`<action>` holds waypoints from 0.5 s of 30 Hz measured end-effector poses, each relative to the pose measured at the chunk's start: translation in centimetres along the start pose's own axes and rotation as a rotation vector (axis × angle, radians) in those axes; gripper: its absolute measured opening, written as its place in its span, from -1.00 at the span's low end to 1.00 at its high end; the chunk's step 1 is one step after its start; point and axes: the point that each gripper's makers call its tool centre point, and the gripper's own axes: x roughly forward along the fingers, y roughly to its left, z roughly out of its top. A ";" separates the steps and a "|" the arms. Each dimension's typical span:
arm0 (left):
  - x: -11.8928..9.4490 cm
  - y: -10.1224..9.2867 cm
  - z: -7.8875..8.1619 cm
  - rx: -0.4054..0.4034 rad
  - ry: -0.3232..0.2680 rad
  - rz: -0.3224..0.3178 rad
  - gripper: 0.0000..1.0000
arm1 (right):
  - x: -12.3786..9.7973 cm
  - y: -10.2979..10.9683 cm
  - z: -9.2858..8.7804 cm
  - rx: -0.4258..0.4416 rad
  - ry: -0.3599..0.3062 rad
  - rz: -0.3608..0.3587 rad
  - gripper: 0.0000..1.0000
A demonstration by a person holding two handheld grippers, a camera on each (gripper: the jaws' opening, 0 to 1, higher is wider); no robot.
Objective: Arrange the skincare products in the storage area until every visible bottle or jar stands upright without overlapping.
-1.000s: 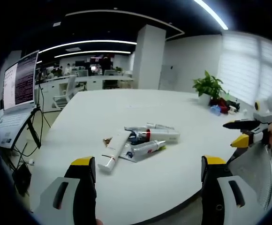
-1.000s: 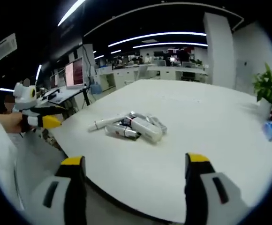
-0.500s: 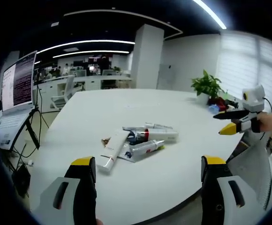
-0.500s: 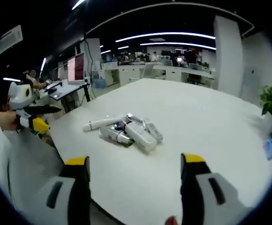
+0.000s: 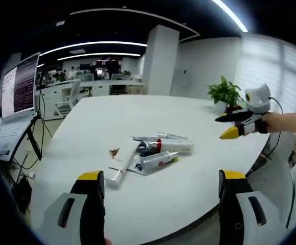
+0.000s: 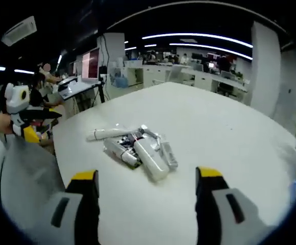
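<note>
So the big white table [image 5: 189,117] takes up most of the scene, an office behind it with a laptop [image 5: 15,102] on a stand off one side and a potted plant [image 5: 225,93] at the far edge. Sitting roughly mid-table is the pile of skincare products [image 5: 150,151], all lying flat and stacked over each other, which is exactly what the task doesn't want, so nothing looks sorted yet. The biggest piece is a long white tube [image 5: 122,162] angled out of the heap, with a red-banded tube [image 5: 171,147] and a smaller bottle [image 5: 157,161] crossing beside it; in the right gripper view the same pile [image 6: 135,148] sits just ahead. The left gripper [image 5: 158,191] hangs back at the near edge, jaws spread wide, holding nothing. The right gripper [image 6: 145,186] is also spread and empty, hovering over the table short of the pile, probably lining up for a first grab.
</note>
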 end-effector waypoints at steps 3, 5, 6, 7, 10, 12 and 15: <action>0.1 0.1 -0.1 0.000 0.001 -0.001 0.82 | 1.0 0.0 0.1 -0.023 0.019 0.025 0.54; 0.1 0.2 -0.1 -0.001 0.001 0.000 0.82 | 1.9 0.0 0.1 -0.037 0.036 0.044 0.53; 0.1 0.2 -0.1 -0.001 0.001 0.000 0.82 | 2.5 -0.1 0.0 -0.044 0.046 0.054 0.52; 0.1 0.2 -0.1 -0.002 0.001 0.000 0.82 | 2.9 -0.3 -0.1 -0.048 0.051 0.062 0.52; 0.1 0.2 -0.2 -0.006 0.003 -0.003 0.82 | 4.2 -0.2 -0.1 -0.059 0.073 0.090 0.49; 0.2 0.2 -0.2 -0.009 0.005 -0.004 0.82 | 4.9 -0.2 0.0 -0.070 0.081 0.105 0.45; 0.2 0.2 -0.3 -0.014 0.008 -0.004 0.82 | 6.2 0.0 0.4 -0.078 0.093 0.142 0.32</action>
